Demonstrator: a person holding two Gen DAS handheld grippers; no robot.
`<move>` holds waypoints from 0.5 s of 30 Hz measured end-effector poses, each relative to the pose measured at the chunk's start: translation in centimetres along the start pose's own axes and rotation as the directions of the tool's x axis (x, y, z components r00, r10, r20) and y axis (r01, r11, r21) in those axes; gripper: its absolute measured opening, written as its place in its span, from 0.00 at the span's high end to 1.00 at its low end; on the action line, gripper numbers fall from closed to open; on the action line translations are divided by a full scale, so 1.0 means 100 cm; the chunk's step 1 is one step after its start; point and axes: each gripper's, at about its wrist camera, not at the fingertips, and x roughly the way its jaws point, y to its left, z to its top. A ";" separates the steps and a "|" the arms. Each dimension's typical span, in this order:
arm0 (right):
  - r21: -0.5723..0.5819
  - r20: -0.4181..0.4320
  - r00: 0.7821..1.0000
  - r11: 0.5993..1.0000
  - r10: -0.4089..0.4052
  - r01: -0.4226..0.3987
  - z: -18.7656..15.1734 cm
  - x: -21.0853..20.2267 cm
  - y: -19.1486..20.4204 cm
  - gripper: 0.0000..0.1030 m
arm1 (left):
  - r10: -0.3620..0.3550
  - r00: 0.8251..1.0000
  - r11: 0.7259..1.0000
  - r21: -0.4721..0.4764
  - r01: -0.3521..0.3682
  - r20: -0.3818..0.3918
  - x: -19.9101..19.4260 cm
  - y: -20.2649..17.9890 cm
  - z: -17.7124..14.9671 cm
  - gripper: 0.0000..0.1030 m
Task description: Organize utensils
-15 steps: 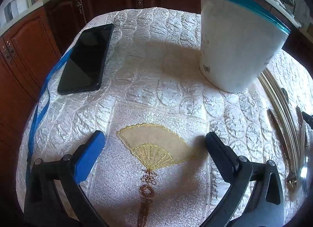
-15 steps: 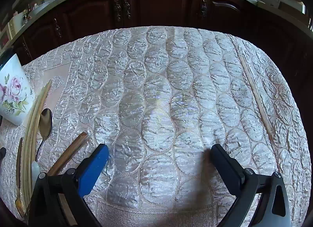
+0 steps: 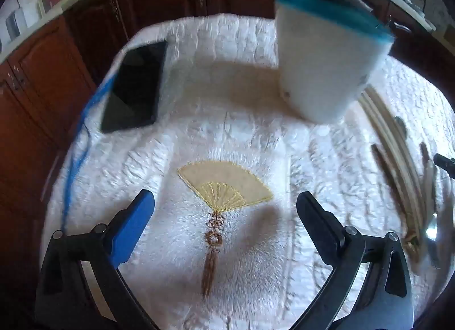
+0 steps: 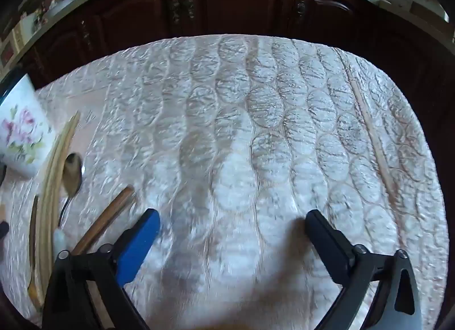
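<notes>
Left wrist view, left gripper (image 3: 224, 205) spread and empty over cloth, cup (image 3: 321, 65) ahead-right, right gripper (image 4: 231, 223) spread, utensils (image 4: 54, 188) to its left.

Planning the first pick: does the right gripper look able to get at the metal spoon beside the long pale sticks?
Probably yes. The right gripper is open and empty, and the metal spoon lies uncovered on the tablecloth to its left; only the brown wooden handle lies between.

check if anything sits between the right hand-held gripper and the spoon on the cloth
Nothing visible blocks it. The right hand-held gripper is open over bare tablecloth, and the spoon lies to its left, with only a wooden-handled utensil lying near that path.
</notes>
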 end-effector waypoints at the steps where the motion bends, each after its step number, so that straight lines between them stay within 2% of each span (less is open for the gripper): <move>1: 0.023 0.015 1.000 1.000 0.005 -0.005 -0.003 -0.014 0.000 0.07 | 0.005 1.000 1.000 0.004 -0.005 0.020 -0.010 -0.001 0.002 0.02; 7: 0.081 0.130 0.989 0.993 0.073 -0.084 -0.004 -0.093 0.008 0.07 | 0.000 0.989 1.000 0.003 0.000 0.149 -0.072 -0.007 0.021 0.02; 10: 0.083 0.192 0.977 0.990 0.094 -0.111 0.003 -0.134 0.021 0.07 | -0.006 0.981 1.000 0.008 0.005 0.193 -0.095 -0.008 0.042 0.02; 15: 0.042 0.276 0.956 0.993 0.095 -0.111 0.011 -0.183 0.063 0.06 | -0.014 0.966 1.000 0.014 0.010 0.260 -0.132 -0.017 0.053 0.02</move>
